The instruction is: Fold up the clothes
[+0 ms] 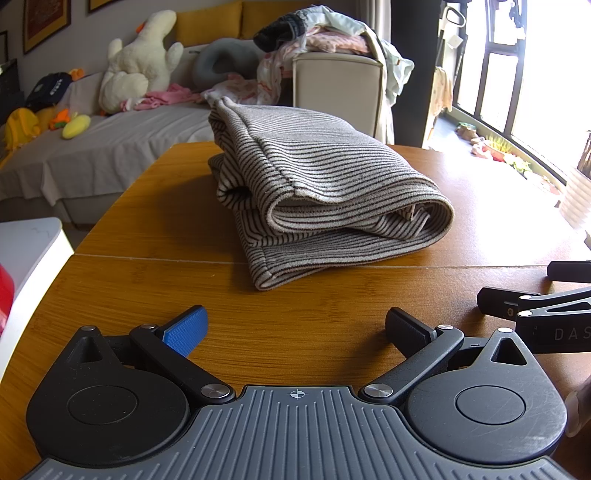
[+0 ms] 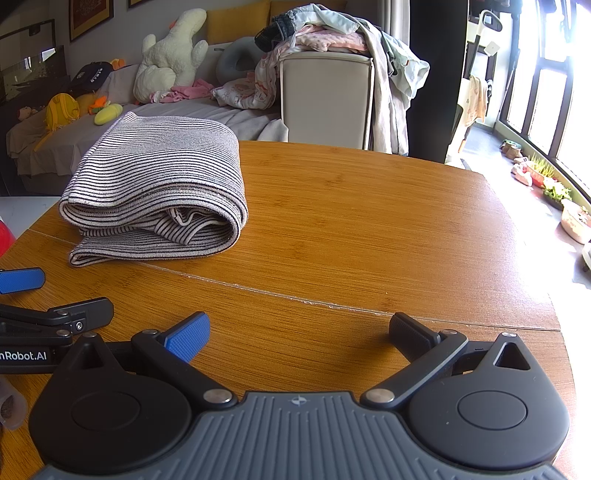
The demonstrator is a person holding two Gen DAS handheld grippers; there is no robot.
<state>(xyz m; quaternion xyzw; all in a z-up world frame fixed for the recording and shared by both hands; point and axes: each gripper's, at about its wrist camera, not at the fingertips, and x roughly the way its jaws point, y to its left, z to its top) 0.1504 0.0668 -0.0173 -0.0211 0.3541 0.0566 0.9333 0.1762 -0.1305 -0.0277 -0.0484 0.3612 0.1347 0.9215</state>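
A grey garment with thin black stripes [image 1: 314, 192] lies folded into a thick bundle on the wooden table [image 1: 147, 288]. In the right wrist view the same striped garment [image 2: 159, 188] sits at the left of the table [image 2: 369, 229]. My left gripper [image 1: 295, 330] hovers low over the near edge, open and holding nothing, a short way in front of the bundle. My right gripper [image 2: 299, 334] is also open with nothing between its fingers, to the right of the bundle. Each gripper shows at the edge of the other's view: the right gripper [image 1: 517, 291], the left gripper [image 2: 55, 295].
Behind the table stands a beige hamper [image 1: 338, 92] heaped with unfolded clothes [image 1: 325, 29]. A sofa [image 1: 110, 147] with plush toys runs along the back left. A white surface [image 1: 29, 251] and something red [image 1: 4, 295] lie off the left edge. Windows [image 2: 546, 74] are at right.
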